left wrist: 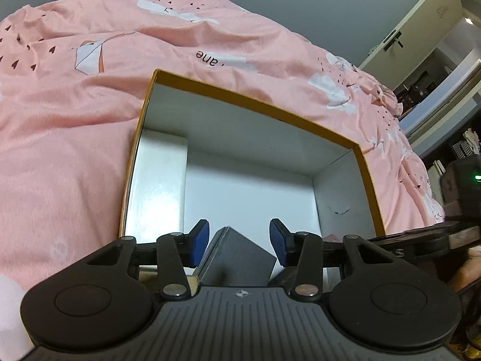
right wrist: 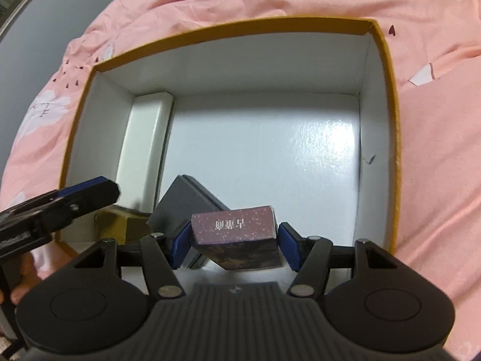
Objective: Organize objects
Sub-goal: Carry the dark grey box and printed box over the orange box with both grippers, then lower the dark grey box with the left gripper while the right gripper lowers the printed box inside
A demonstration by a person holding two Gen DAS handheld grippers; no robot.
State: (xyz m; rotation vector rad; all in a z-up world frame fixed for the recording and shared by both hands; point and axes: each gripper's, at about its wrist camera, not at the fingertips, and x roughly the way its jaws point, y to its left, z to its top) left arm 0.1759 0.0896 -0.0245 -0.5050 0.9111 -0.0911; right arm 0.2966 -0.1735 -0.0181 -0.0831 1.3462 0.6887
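An open cardboard box (right wrist: 387, 96) with mustard-yellow outer walls and a glossy white inside sat on a bed covered by a pink quilt (left wrist: 60, 126) printed with small hearts and white shapes. Inside, a long white box (right wrist: 144, 138) lay flat along the left wall. At the near edge of the box floor, a dark grey box (left wrist: 237, 258) stood tilted, one corner raised. The left gripper (left wrist: 239, 242) hung just above it with its blue pads (left wrist: 200, 240) spread to either side, apart from the grey box and not pressing on it. A small gold-coloured box (right wrist: 120, 225) sat in the near left corner, just beside the grey one. The right gripper (right wrist: 234, 242) pointed steeply down over the near part of the box and was clamped on a small purple box (right wrist: 237, 237) with pale printed characters, its pads against both sides, carried just above and in front of the grey box. Part of a hand (right wrist: 21, 282) showed at the lower left of the right wrist view.
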